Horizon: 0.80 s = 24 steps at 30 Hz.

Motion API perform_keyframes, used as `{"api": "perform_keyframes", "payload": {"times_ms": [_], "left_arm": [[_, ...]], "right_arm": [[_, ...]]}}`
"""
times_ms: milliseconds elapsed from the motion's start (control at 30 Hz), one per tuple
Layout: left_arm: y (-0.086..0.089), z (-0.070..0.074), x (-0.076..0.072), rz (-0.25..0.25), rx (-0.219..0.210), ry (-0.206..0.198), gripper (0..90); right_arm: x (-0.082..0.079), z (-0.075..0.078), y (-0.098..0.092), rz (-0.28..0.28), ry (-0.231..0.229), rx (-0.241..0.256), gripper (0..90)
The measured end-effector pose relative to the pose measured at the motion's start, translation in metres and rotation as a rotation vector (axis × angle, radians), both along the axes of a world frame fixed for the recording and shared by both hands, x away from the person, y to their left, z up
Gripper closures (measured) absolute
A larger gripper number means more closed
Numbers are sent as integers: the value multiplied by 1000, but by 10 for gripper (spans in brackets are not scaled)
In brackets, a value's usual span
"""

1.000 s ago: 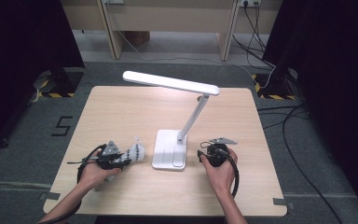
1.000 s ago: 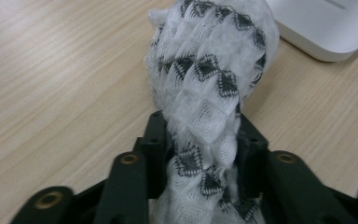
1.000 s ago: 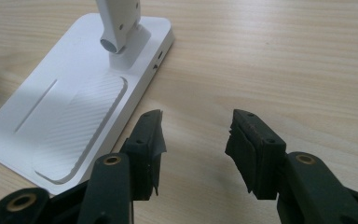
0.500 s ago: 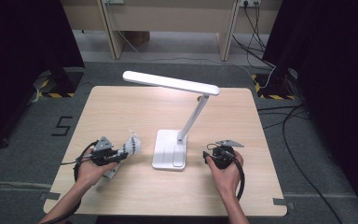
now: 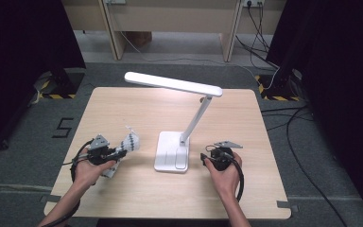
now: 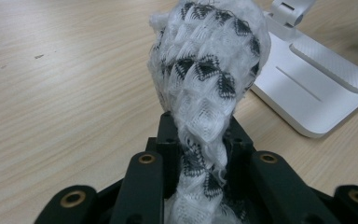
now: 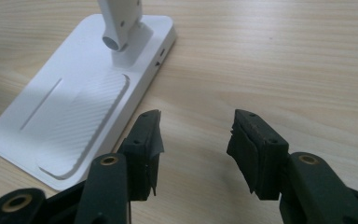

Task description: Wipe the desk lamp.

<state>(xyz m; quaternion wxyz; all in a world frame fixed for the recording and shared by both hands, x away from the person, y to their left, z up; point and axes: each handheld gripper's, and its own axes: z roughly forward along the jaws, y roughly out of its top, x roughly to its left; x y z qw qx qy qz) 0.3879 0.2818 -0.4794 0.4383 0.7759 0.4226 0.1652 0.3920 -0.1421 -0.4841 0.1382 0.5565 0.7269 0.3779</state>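
The left gripper (image 5: 118, 153) holds a white, black-patterned knitted cloth (image 6: 209, 70), its jaws pinching the twisted lower part so that the bunched end stands clear of the wooden table (image 5: 137, 113), just left of the white desk lamp (image 5: 172, 158). The right gripper (image 7: 196, 140) rests near the lamp base's right edge with its jaws spread and nothing between them. The cloth thus appears secured, whereas any wiping of the lamp, judged the likely aim, is not yet begun.
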Motion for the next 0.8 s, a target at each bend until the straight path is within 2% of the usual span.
{"api": "perform_keyframes", "payload": {"times_ms": [133, 433, 800], "left_arm": [[2, 4, -1, 5, -5, 0, 729], [4, 22, -2, 8, -12, -19, 728], [15, 40, -6, 22, -7, -42, 727]], "right_arm": [[3, 0, 6, 11, -2, 1, 524], [7, 8, 18, 25, -53, 27, 528], [11, 15, 30, 38, -69, 28, 527]]}}
